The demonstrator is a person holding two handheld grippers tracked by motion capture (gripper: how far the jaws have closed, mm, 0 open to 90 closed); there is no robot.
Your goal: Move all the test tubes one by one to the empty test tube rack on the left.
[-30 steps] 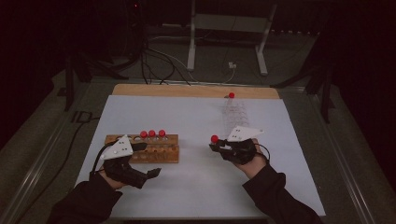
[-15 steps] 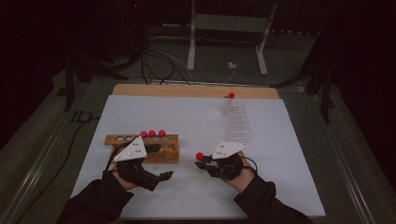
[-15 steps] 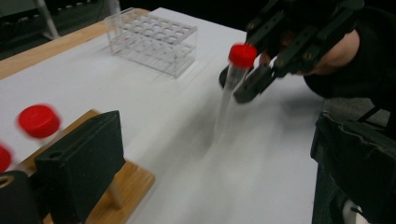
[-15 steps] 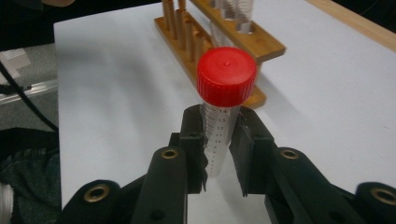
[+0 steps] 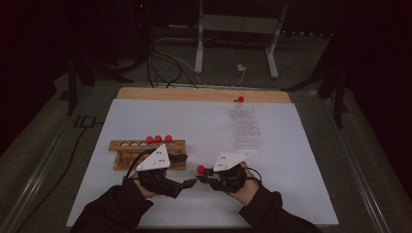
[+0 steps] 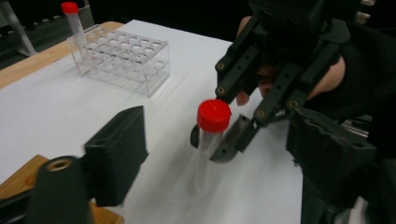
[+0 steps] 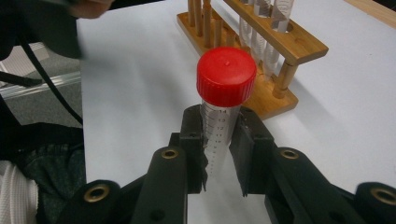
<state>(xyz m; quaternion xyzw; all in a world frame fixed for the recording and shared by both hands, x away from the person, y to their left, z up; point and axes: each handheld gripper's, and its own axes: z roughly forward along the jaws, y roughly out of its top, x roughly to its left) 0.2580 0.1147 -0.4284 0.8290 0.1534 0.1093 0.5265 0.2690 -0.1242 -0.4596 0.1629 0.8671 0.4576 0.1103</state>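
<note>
One red-capped tube (image 7: 221, 116) stands upright, clamped between the right tongs (image 7: 218, 144).

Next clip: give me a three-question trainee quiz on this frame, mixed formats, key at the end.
1. True or false: the right gripper is shut on a red-capped tube.
2. How many capped tubes stand in the wooden rack? A) one B) three C) five
3. Fill in: the clear plastic rack holds ___ tube.

Key: 1 true; 2 B; 3 one. The left gripper has its jaws apart, holding nothing.
</note>
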